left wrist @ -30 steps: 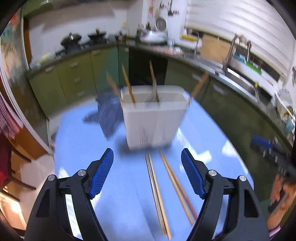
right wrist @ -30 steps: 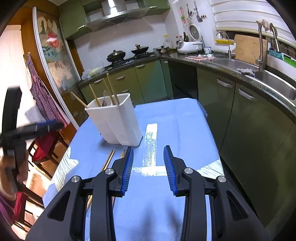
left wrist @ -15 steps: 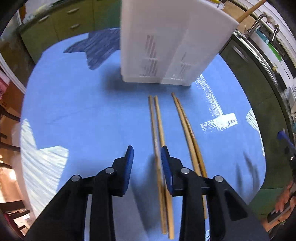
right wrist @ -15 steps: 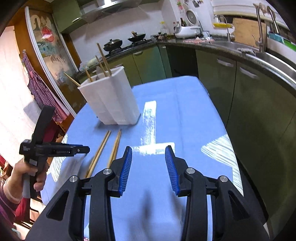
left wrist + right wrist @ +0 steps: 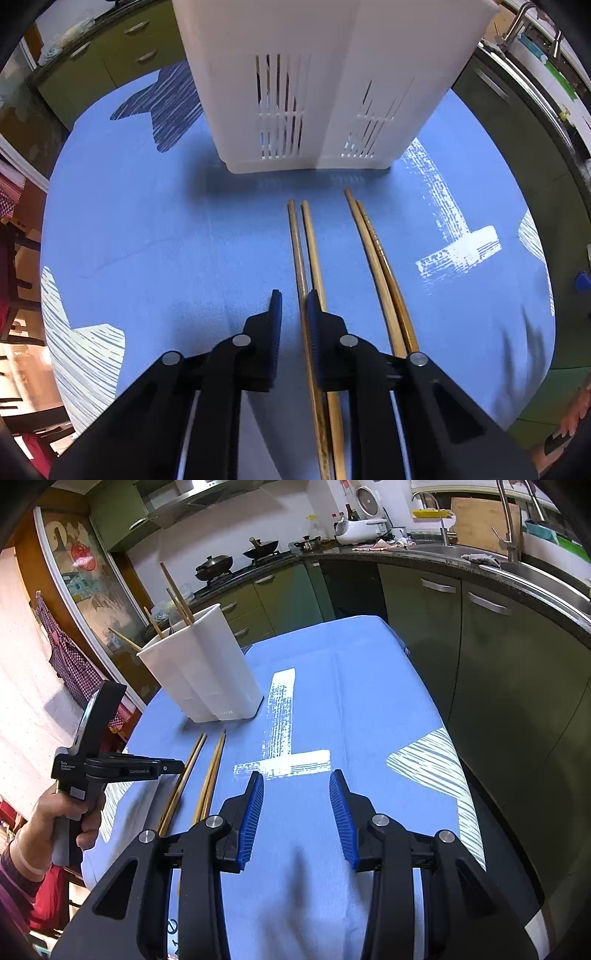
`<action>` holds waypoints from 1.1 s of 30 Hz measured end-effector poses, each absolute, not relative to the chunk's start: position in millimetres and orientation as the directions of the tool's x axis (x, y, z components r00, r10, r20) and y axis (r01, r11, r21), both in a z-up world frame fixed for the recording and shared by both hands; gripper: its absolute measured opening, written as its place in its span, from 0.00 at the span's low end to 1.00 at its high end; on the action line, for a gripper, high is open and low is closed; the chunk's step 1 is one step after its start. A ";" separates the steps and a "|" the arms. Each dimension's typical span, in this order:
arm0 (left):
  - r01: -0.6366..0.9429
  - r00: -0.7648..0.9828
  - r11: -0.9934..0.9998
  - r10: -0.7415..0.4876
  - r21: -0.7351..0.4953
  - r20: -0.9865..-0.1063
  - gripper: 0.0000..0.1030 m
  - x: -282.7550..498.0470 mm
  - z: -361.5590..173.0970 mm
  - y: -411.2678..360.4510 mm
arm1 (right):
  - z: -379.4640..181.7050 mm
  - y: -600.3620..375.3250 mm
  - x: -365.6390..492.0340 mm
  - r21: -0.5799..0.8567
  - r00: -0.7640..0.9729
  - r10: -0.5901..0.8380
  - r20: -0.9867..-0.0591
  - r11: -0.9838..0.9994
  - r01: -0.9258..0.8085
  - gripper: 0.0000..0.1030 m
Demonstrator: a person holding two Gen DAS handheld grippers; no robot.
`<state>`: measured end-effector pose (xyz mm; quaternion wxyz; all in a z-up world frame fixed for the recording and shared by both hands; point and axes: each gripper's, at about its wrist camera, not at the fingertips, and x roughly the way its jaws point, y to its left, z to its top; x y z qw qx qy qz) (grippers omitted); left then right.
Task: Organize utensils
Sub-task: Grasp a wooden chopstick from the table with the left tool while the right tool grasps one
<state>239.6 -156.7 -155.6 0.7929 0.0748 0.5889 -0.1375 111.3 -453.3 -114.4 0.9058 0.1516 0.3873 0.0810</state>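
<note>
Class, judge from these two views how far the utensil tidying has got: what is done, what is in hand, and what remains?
Done: several chopsticks already stand in the white holder. In hand: the left gripper has nearly closed around one chopstick of the nearer pair, which lies flat on the blue cloth. Left: that pair and a second pair lie outside the holder. The right gripper is open and empty.

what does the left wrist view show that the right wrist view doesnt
Only the left wrist view shows the slotted lower wall of the white utensil holder close up, and one chopstick running between the nearly closed fingers of the left hand-held gripper.

Only the right wrist view shows the holder's open top with chopsticks standing in it, the open right hand-held gripper holding nothing, and the kitchen counter.

Both show the holder, four chopsticks lying on the blue tablecloth, and the left hand-held gripper.
</note>
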 end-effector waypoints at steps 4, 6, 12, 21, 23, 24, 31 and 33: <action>0.315 0.271 0.949 -0.121 -0.030 -0.955 0.13 239.2 -160.7 -157.5 | -113.5 -449.3 115.7 0.333 0.683 0.264 -0.681 0.942 -0.032 0.37; 0.319 0.271 0.948 -0.106 -0.015 -0.957 0.09 238.9 -163.2 -158.8 | -112.1 -443.5 118.5 0.325 0.678 0.265 -0.685 0.945 -0.042 0.37; 0.325 0.274 0.946 -0.119 -0.024 -0.954 0.07 240.0 -164.0 -154.5 | -111.8 -411.7 138.4 0.284 0.650 0.272 -0.710 0.955 -0.089 0.37; 0.295 0.287 0.954 -0.138 -0.050 -0.948 0.06 241.3 -160.4 -114.4 | -145.4 -339.1 205.1 0.214 0.484 0.275 -0.831 0.961 -0.177 0.36; 0.288 0.297 0.956 -0.141 -0.052 -0.944 0.06 240.8 -159.2 -103.4 | -154.3 -327.5 215.7 0.216 0.456 0.279 -0.845 0.958 -0.187 0.36; 0.288 0.309 0.956 -0.150 -0.058 -0.939 0.06 239.6 -156.8 -97.2 | -158.2 -320.8 221.8 0.206 0.447 0.271 -0.853 0.960 -0.189 0.35; 0.287 0.423 0.952 -0.221 -0.101 -0.879 0.06 215.6 -128.0 -76.3 | -172.5 -305.0 246.9 0.175 0.401 0.232 -0.886 0.969 -0.173 0.24; 0.293 0.456 0.951 -0.231 -0.100 -0.859 0.06 214.1 -120.9 -88.3 | -173.6 -301.4 249.8 0.174 0.390 0.232 -0.891 0.968 -0.179 0.23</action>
